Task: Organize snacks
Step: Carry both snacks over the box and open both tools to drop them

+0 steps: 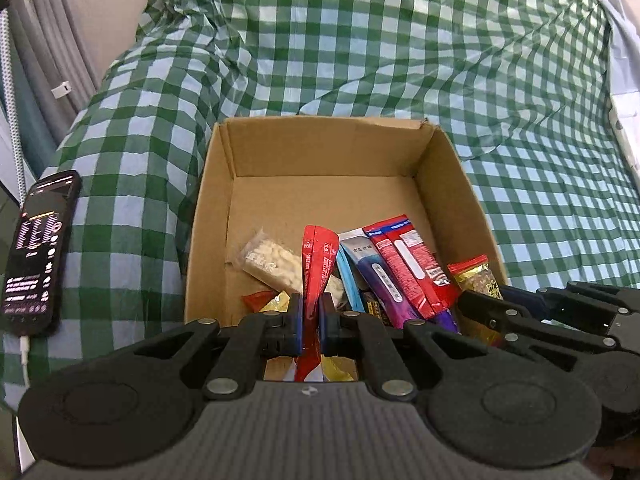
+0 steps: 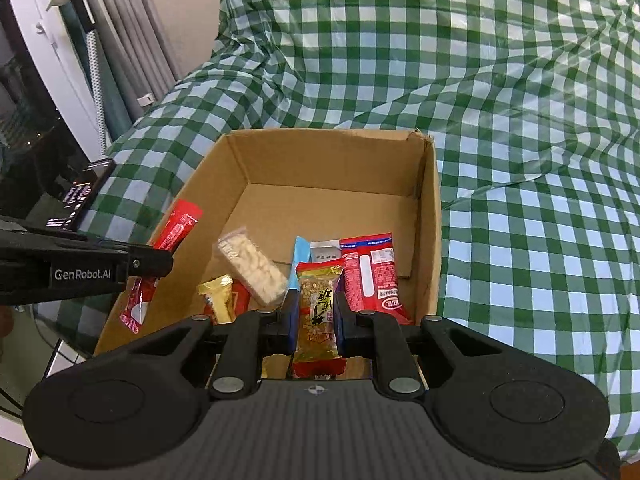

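Left gripper (image 1: pixel 310 320): clamped on slim red foil sachet (image 1: pixel 316 272), held over near edge of open brown cardboard box (image 1: pixel 320 152).
Right gripper (image 2: pixel 314 320): clamped mid-length on gold-and-red nut bar wrapper (image 2: pixel 318 304), above box.
Handling: both likely light, slippery, crushable; grip mid-body.

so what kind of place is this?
Likely a home room, maybe a bedroom: rumpled checked cloth under a cardboard box of snacks, curtains to the left, a charging phone.
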`<control>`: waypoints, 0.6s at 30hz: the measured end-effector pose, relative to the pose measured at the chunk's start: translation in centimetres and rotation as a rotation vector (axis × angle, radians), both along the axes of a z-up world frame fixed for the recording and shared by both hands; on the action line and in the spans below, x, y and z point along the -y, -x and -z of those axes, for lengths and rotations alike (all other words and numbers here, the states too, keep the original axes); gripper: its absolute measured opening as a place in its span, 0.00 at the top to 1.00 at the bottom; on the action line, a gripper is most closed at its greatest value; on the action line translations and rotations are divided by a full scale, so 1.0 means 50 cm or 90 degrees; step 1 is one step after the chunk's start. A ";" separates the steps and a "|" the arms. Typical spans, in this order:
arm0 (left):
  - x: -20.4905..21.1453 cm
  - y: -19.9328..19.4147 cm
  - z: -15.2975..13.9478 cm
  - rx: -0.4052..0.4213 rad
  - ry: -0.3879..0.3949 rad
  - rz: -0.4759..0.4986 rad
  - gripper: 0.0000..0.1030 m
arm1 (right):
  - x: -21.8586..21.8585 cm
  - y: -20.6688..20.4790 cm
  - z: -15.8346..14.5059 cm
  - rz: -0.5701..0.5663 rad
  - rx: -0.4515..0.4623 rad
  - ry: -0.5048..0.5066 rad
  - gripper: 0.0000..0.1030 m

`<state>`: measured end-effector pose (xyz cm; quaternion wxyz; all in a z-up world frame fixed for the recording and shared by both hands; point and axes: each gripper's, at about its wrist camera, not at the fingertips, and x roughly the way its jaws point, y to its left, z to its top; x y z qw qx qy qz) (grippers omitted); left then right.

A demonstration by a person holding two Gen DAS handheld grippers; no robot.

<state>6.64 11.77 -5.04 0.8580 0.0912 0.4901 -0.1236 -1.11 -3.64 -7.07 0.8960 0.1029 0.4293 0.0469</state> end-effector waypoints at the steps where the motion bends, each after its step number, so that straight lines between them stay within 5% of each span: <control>1: 0.002 -0.010 0.008 -0.004 -0.003 0.000 0.92 | 0.000 -0.007 0.005 0.001 -0.002 0.000 0.83; 18: 0.029 -0.111 0.108 -0.051 -0.049 -0.002 0.92 | 0.029 -0.109 0.091 0.019 -0.042 -0.012 0.83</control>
